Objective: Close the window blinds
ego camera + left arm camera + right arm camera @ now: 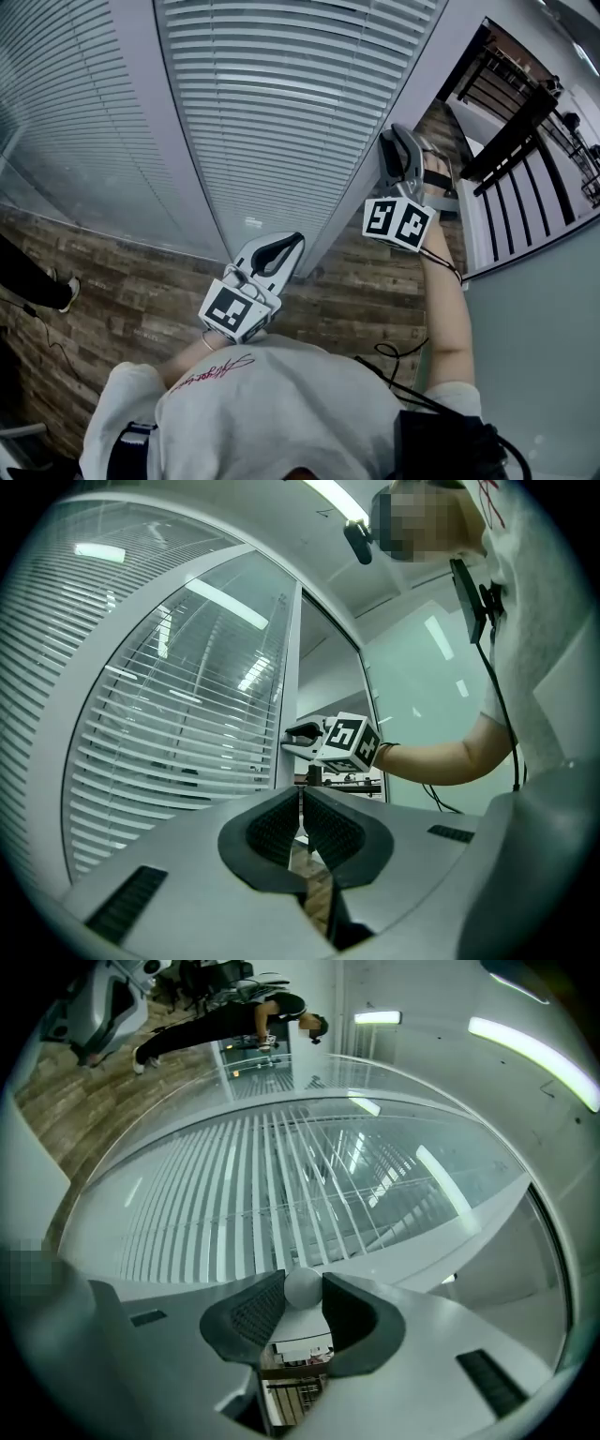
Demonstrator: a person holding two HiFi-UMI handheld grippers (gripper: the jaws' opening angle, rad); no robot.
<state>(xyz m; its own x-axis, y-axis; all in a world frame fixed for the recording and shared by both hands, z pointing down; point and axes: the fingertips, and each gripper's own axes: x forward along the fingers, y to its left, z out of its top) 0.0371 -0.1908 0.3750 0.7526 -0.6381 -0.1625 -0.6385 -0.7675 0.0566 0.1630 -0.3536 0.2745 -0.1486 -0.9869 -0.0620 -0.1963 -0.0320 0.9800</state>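
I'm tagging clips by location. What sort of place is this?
Probably an office interior: tall framed window blinds, a wood-look floor and a ceiling strip light.

**Both grippers up at the blinds**

White slatted blinds (281,112) cover a wide pane. A grey frame post (155,122) separates it from a second slatted pane (66,103) on the left. The left gripper (292,242) points at the bottom edge of the wide pane, its jaws drawn together at the tip. The right gripper (398,141) is higher, against the slanting post (431,75) at the blinds' right edge. It is carried on a bare forearm (450,309) with a black cable trailing beside it. Below lie a wood-plank floor (141,291) and the wearer's white shirt (281,403). A dark railing (511,122) stands at the upper right. Another person's shoe (66,292) shows at the left edge.
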